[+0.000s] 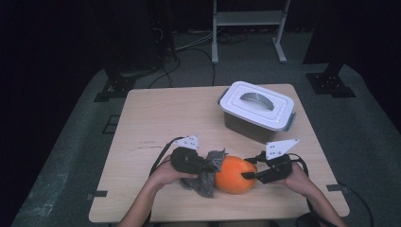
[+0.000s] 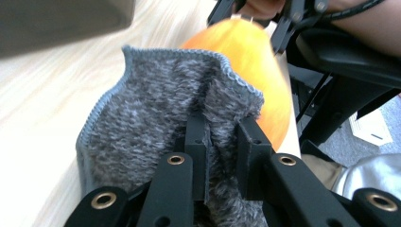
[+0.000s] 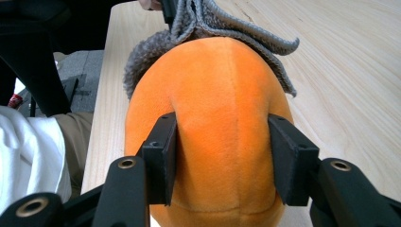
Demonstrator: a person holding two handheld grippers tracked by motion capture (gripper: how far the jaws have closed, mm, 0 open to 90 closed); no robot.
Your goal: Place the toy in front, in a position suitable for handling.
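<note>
An orange plush ball [image 1: 235,174] is seen on the near part of the table [image 1: 156,113], between the two grippers, and a grey fuzzy cloth [image 1: 208,176] is pressed against its left side. In the right gripper view the orange plush ball [image 3: 222,142] is flanked by the two black jaws of the right gripper [image 3: 222,163], whose pads are laid against its sides with the plush bulging slightly between them, so the ball is gripped across part of its width rather than its whole girth. In the same view the grey fuzzy cloth [image 3: 227,23] is draped over the far top of the ball. In the left gripper view the cloth [image 2: 156,113] is pinched in a fold between the narrow-set jaws of the left gripper [image 2: 222,146], and its stitched edge is lifted toward the ball [image 2: 255,61] just behind it. From the high view the left gripper [image 1: 208,166] is held in the person's left hand [image 1: 165,176] and the right gripper [image 1: 247,175] in the right hand [image 1: 295,179], both forearms being brought in from the bottom edge. Farther back on the table, well apart from the ball and to the right, a white lidded box [image 1: 257,109] with a grey handle is set, its lid closed.
</note>
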